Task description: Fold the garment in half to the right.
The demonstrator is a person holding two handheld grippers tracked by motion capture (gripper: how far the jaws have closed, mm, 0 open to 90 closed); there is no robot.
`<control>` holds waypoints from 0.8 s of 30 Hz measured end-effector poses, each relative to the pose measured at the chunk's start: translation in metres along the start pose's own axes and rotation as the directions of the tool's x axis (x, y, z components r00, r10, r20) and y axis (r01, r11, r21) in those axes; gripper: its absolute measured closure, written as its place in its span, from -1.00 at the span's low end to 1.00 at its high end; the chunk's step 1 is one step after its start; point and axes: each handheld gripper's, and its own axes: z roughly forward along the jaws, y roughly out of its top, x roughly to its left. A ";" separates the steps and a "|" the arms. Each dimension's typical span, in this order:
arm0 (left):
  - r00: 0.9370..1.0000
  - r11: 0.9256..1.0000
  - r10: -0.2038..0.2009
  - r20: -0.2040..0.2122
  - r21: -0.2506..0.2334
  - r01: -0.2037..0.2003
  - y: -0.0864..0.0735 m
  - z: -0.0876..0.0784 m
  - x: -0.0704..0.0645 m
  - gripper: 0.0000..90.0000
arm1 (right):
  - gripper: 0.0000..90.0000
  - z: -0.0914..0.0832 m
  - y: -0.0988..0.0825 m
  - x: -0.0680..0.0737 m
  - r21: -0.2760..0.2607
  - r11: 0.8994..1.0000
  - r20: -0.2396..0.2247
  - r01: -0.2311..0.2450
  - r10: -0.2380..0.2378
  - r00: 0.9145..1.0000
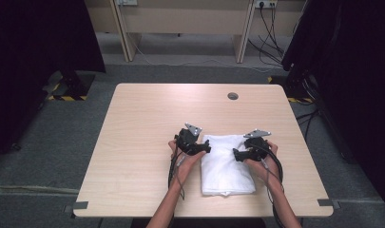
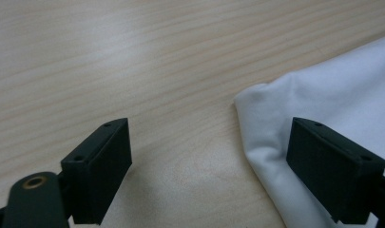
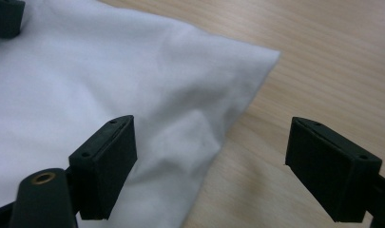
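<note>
Presently catalogued: one table (image 1: 133, 142), light wood grain, with one round grommet hole (image 1: 233, 96) near its far edge. One white cloth (image 1: 226, 164), folded into a rectangle, is laid flat on the near right-of-centre part of the table. Two grippers are held, one in each hand. One left gripper (image 1: 206, 148) is placed at the cloth's far left corner; in the left gripper view its two jaws are spread wide, one over bare wood, one over the cloth's rounded corner (image 2: 275, 109), nothing pinched. One right gripper (image 1: 236, 154) is placed at the cloth's right edge; in the right gripper view its two jaws are likewise spread, one above the cloth (image 3: 133, 71), one above the table (image 3: 323, 57), the cloth's edge lying between them, unpinched. Two tape strips are noted at the near table corners.
</note>
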 end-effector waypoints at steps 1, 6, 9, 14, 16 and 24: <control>1.000 1.000 0.000 0.000 0.000 0.000 0.000 0.000 0.000 -0.68 | -0.62 0.000 0.000 0.000 0.000 1.000 0.000 0.000 0.000 1.000; 1.000 1.000 0.024 0.017 0.001 -0.024 -0.009 -0.013 -0.003 -0.68 | -0.63 -0.018 -0.030 0.020 0.017 0.999 -0.076 0.050 -0.048 0.996; 0.999 0.999 0.034 0.029 0.003 -0.034 -0.015 -0.023 -0.006 -0.69 | -0.64 -0.020 -0.040 0.020 0.014 0.999 -0.070 0.033 -0.032 0.997; 0.995 0.997 0.080 0.061 -0.002 -0.080 -0.026 -0.037 -0.020 -0.69 | -0.66 -0.030 -0.047 0.019 -0.010 1.000 -0.068 0.022 -0.022 0.997; 0.992 0.993 0.114 0.054 0.010 -0.114 -0.030 -0.037 -0.026 -0.69 | -0.67 -0.033 -0.052 0.021 0.010 0.999 -0.061 0.043 -0.043 0.997; 0.993 0.993 0.117 0.034 -0.008 -0.117 -0.034 -0.039 -0.027 -0.71 | -0.69 -0.040 -0.060 0.019 -0.004 0.999 -0.047 0.036 -0.036 0.998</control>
